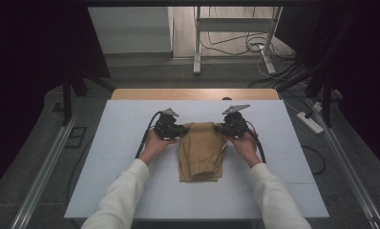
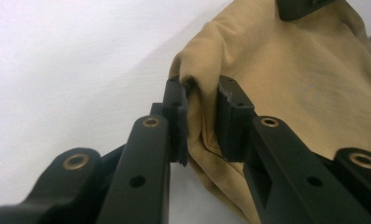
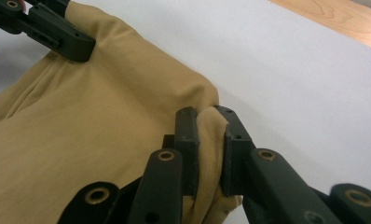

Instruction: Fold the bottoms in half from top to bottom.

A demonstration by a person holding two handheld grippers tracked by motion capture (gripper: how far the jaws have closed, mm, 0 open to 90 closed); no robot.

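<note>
A tan folded garment (image 1: 201, 151) lies on the white table top (image 1: 121, 138), its far edge lifted between two hand-held grippers. My left gripper (image 1: 178, 130) is shut on the garment's far left corner; in the left gripper view the tan cloth (image 2: 286, 84) bunches between the black pads (image 2: 176, 112). On the far right corner my right gripper (image 1: 221, 128) is shut, the cloth (image 3: 81, 140) pinched between its pads (image 3: 188, 140). The left gripper (image 3: 58, 32) also shows at the top left of the right gripper view, clamped on the opposite corner.
The white sheet covers a wooden table whose bare strip (image 1: 195, 94) shows at the far edge. Behind it on the floor stand a metal frame (image 1: 236, 33) and loose cables (image 1: 236, 45). A power strip (image 1: 310, 122) lies on the floor at the right.
</note>
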